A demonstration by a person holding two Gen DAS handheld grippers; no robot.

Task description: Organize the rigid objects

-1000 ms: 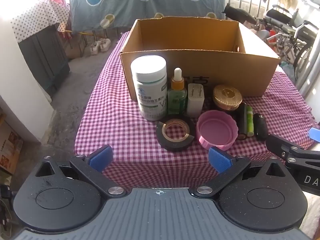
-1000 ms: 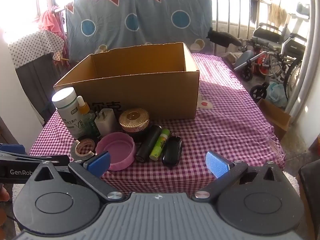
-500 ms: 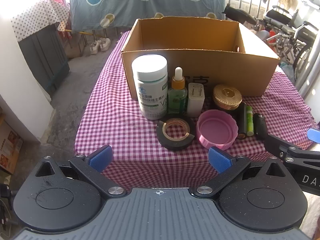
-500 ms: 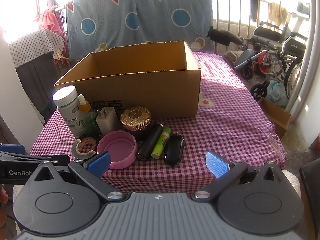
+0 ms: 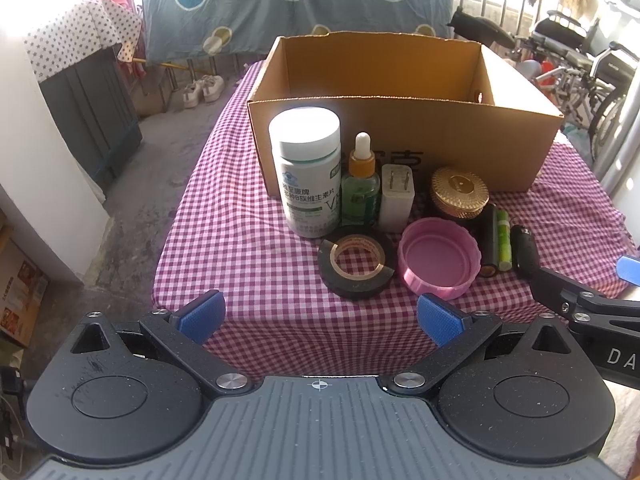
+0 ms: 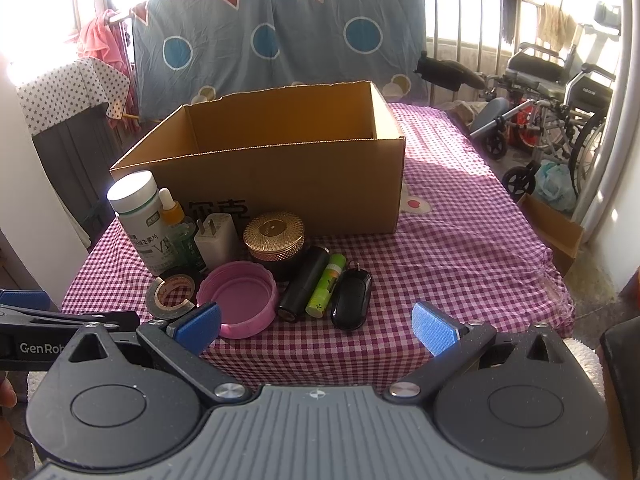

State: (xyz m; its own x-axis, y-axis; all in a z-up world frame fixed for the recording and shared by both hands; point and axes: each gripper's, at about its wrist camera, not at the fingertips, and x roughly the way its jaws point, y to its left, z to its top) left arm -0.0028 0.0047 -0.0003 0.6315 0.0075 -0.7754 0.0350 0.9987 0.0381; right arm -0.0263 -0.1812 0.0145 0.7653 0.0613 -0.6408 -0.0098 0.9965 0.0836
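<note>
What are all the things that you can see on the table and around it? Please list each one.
cardboard box: 1, brown, open, back of table
vitamin bottle: 1, white, left front of box
dropper bottle: 1, green, beside vitamin bottle
charger plug: 1, white
gold-lidded jar: 1, gold
tape roll: 1, black, front
pink lid: 1, upturned, front
black cylinder: 1
green battery: 1
black fob: 1
tablecloth: 1, checked purple-white
wheelchair: right background
left gripper: open, empty
right gripper: open, empty
</note>
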